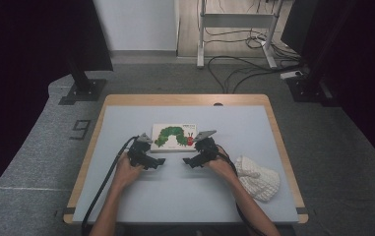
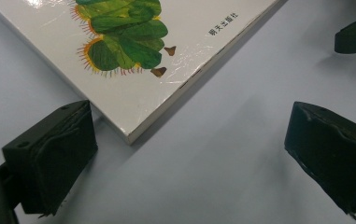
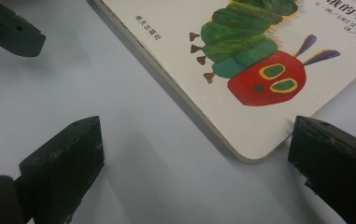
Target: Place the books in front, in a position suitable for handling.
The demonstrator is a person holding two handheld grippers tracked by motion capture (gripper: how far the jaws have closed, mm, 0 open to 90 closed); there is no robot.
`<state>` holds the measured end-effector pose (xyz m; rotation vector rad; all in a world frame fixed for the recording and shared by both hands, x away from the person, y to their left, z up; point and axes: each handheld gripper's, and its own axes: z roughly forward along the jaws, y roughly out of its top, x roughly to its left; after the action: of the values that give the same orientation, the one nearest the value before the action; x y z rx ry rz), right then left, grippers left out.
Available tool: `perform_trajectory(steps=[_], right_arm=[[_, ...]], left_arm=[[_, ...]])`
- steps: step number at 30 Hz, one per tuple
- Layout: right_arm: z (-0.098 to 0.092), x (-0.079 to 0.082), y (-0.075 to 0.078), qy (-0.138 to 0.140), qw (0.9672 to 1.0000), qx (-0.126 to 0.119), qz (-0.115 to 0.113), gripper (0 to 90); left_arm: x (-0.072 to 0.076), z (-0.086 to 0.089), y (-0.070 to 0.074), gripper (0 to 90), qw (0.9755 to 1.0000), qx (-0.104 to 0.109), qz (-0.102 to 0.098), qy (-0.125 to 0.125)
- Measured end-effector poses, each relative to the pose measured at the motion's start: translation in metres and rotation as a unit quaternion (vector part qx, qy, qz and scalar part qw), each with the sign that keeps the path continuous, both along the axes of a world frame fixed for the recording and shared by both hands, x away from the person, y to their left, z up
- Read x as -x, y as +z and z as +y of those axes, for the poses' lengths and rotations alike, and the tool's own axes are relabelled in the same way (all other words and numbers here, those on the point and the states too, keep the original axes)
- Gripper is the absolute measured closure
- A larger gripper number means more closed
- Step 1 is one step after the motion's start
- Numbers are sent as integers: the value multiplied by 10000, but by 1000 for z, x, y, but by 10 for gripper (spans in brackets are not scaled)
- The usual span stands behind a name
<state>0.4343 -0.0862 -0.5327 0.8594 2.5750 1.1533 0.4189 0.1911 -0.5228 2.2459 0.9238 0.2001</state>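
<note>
One book (image 1: 173, 137) lies flat and closed at the centre of the high view, on the table (image 1: 126, 196). Its white cover carries a green caterpillar with a red head. I see no container on the table; one white knitted hat (image 1: 257, 177) lies at the lower right of that view, well apart from the book.

I hold two grippers, one in each hand. My left gripper (image 1: 159, 162) sits just below the book's lower left corner, and my right gripper (image 1: 188, 162) just below its lower right corner. The two tips face each other across a short stretch of bare table.

In the left gripper view the book (image 2: 166, 70) fills the upper left, its corner pointing down between my released jaws, near the left one. My left gripper (image 2: 189, 158) grasps nothing. In the right gripper view the book (image 3: 241, 70) fills the upper right, its rounded corner just beside the right jaw. My right gripper (image 3: 196, 163) is likewise spread wide and empty.
</note>
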Motion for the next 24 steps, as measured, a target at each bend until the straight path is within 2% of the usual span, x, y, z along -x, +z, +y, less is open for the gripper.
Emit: perform_trajectory(steps=[10,18,24], right_arm=[[-5,15,0,86,10000,-8,-21,27],[-11,29,0,139,9999,-67,41,27],[-14,40,1,194,9998,-17,94,28]], left_arm=[[22,-2,1,20,9999,29,59,-120],[44,-6,2,2,9995,-7,172,-272],[61,-9,3,0,9991,-28,237,-356]])
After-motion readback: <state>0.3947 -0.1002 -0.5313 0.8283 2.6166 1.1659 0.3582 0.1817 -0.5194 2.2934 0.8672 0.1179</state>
